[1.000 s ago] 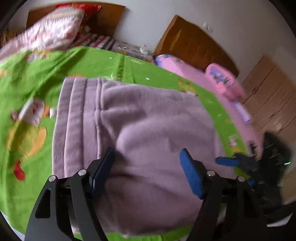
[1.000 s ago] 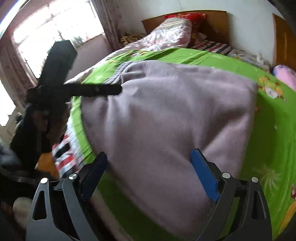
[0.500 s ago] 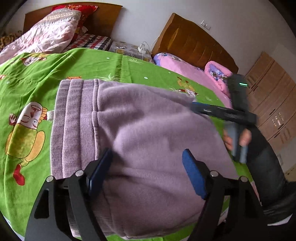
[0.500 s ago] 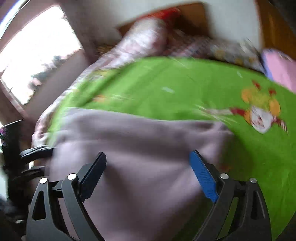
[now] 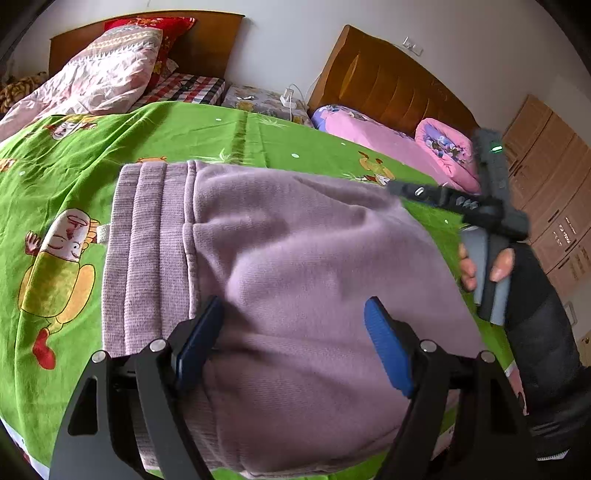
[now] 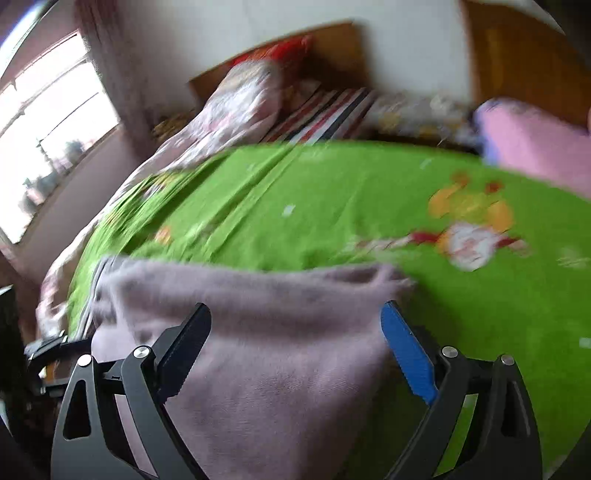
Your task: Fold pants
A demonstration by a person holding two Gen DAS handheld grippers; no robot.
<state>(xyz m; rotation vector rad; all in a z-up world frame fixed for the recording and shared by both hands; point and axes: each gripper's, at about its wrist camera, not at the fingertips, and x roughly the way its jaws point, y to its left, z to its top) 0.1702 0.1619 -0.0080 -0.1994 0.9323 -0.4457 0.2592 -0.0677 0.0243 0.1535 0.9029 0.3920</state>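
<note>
Lying across the bed (image 5: pixel 184 133) directly under the left claw (image 5: pixel 291 343), the pants (image 5: pixel 295 266) sit nearer it; both claws gape empty, the right claw (image 6: pixel 295 350) opening.

A green cartoon-print bedsheet (image 5: pixel 155 147) is covering the bed, with a printed figure in a yellow-green dress (image 5: pixel 55 273) lying at its left in the left wrist view. Behind it, a pink patterned quilt (image 5: pixel 103 74) is heaped against a red pillow (image 5: pixel 162 26) and a wooden headboard (image 5: pixel 214 40), with a checked cloth (image 5: pixel 184 88) lying beside the quilt. A white charger (image 5: pixel 286 99) is sitting on a floral cover (image 5: pixel 255 99). To the right, a pink bedspread (image 5: pixel 369 133) and a rolled pink blanket (image 5: pixel 443 147) are lying before a second headboard (image 5: pixel 388 85). Wooden cabinets (image 5: pixel 554 177) are lining the right wall. In the blurred right wrist view, a bright window (image 6: pixel 48 147) is letting in daylight.
</note>
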